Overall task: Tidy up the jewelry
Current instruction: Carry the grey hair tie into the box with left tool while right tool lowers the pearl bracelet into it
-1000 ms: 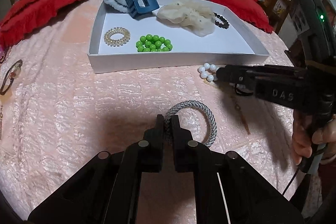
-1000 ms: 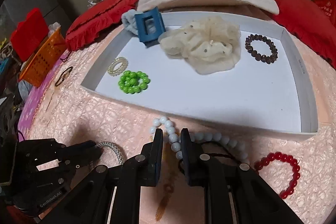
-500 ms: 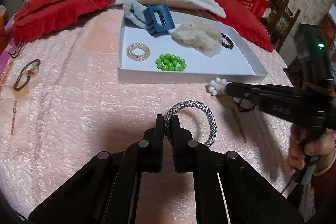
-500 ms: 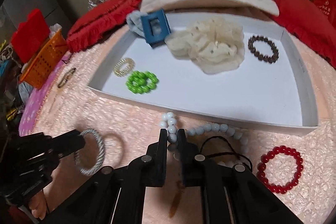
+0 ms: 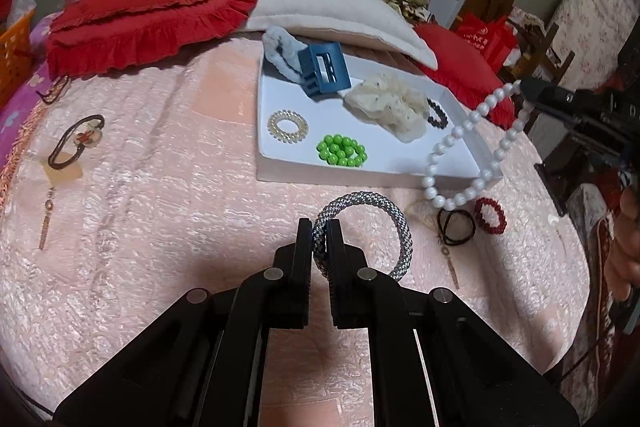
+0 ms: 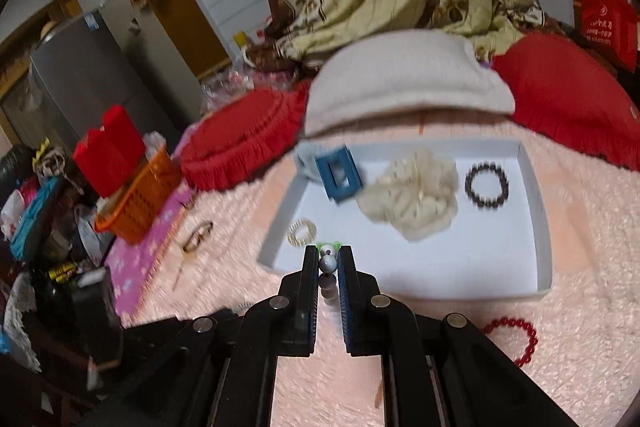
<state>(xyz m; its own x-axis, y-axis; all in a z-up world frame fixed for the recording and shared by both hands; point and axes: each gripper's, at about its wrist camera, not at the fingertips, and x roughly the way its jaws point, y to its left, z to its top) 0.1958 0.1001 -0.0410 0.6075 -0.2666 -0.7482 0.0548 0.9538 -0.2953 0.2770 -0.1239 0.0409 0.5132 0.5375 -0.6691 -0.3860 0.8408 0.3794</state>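
Left wrist view: the left gripper (image 5: 319, 227) is clamped on the silver bangle (image 5: 366, 233), which seems lifted off the pink bedspread (image 5: 140, 227), though that is hard to judge. The right gripper (image 6: 329, 259) pinches the white bead necklace (image 5: 468, 151), dangling over the white tray (image 5: 360, 181) edge. Both pieces are mid-carry; next each must clear the tray wall and be released inside.

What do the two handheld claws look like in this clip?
Both are matte black plastic. The left claw has two flat parallel fingers on angular linkage arms with round silver pivot pins. The right claw is built the same, with blue ribbed pads on its inner faces.
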